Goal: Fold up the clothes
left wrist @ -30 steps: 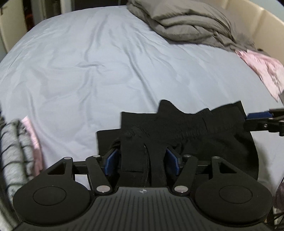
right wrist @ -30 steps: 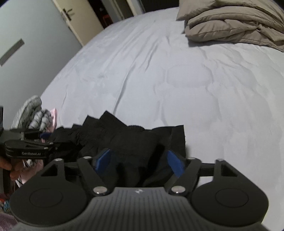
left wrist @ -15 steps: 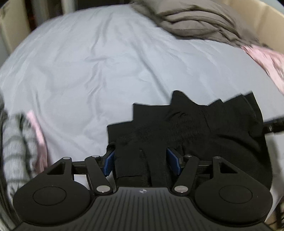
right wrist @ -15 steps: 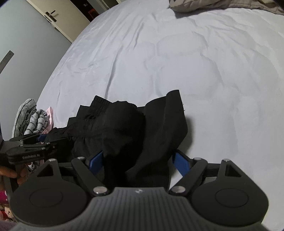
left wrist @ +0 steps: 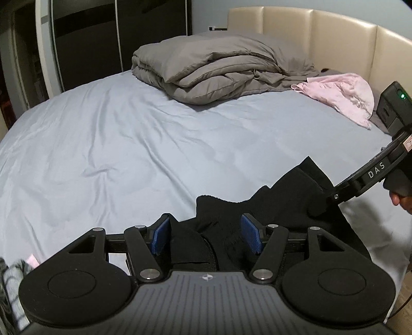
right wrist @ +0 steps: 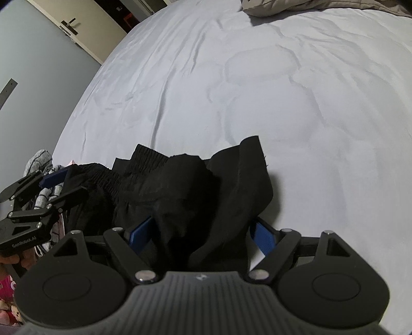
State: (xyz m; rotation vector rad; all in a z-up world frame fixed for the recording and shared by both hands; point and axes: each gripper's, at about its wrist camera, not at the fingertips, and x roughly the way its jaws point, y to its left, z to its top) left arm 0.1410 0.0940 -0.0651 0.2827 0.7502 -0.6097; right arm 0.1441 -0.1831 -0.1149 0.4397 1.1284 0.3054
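Black shorts with an elastic waistband (left wrist: 278, 203) (right wrist: 185, 190) lie bunched at the near edge of the bed. My left gripper (left wrist: 206, 238) has its blue pads (left wrist: 161, 237) spread wide, with the black fabric lying loosely between them. My right gripper (right wrist: 202, 235) also has its pads (right wrist: 264, 237) wide apart, with a fold of the shorts draped between them. The right gripper shows in the left wrist view (left wrist: 360, 180) at the shorts' right end. The left gripper shows in the right wrist view (right wrist: 38, 203) at the left end.
The pale blue bed sheet (left wrist: 128, 144) spreads ahead. A folded grey duvet (left wrist: 216, 69) and a pink garment (left wrist: 342, 95) lie by the beige headboard (left wrist: 334, 38). Grey striped clothing (right wrist: 41, 167) lies at the left bed edge. A door (right wrist: 85, 23) stands beyond.
Both grippers have tilted up and moved forward over the shorts. The fabric has bunched closer together, and the left view has risen from the sheet to the headboard.
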